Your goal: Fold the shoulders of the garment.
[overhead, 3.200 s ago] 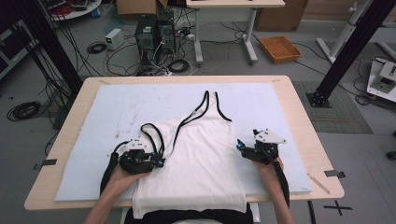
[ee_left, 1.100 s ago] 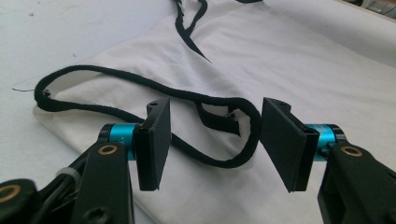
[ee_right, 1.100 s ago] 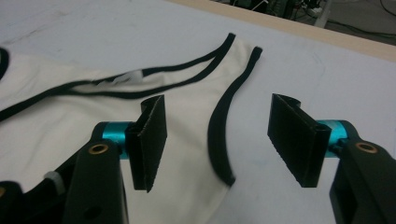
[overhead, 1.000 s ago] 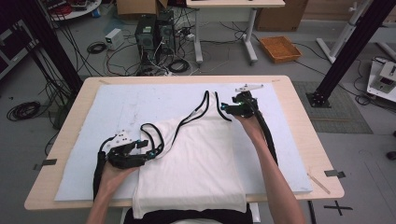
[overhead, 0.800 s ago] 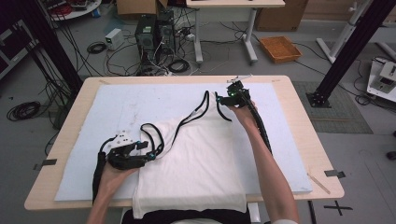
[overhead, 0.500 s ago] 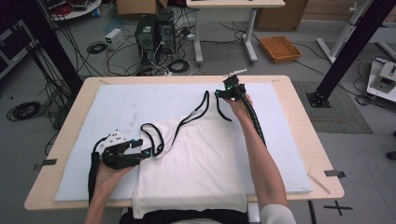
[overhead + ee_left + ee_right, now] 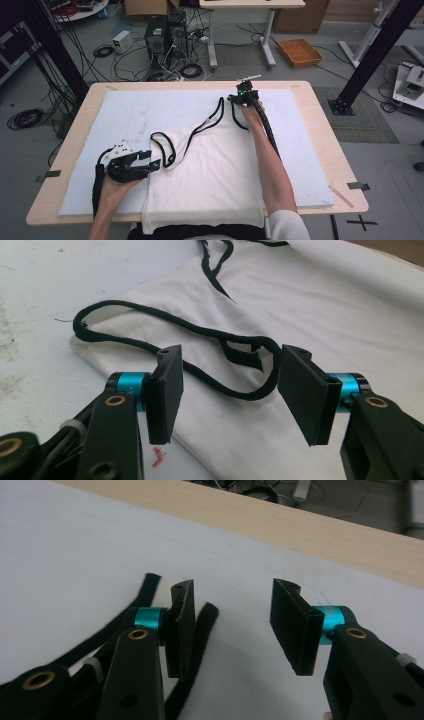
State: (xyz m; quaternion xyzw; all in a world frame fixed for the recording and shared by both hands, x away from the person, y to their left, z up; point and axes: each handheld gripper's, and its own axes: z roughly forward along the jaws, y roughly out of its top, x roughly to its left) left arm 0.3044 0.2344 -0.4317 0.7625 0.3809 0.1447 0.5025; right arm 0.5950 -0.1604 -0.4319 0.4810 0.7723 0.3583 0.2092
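Note:
A white tank top (image 7: 210,165) with black trim lies flat on the white mat (image 7: 130,115), hem toward the person. My left gripper (image 7: 156,161) rests at the shirt's left side, open, its jaws (image 7: 230,385) standing on either side of the black armhole trim (image 7: 245,396) without touching it. My right gripper (image 7: 236,97) is reached out to the far end of the right shoulder strap (image 7: 235,117). Its jaws (image 7: 232,615) have just been closing; the strap's black loop (image 7: 207,617) lies by the left jaw, and bare mat shows between the pads.
The mat covers most of the wooden table (image 7: 340,165). Beyond the far edge the floor holds computers (image 7: 162,32), tangled cables and an orange tray (image 7: 300,51). A black frame post (image 7: 372,55) stands at the right. A tape piece (image 7: 357,185) sits near the table's right corner.
My right gripper has left the shirt's right side and travelled up to the far strap end, drifting a little left there. The left gripper has shifted slightly left.

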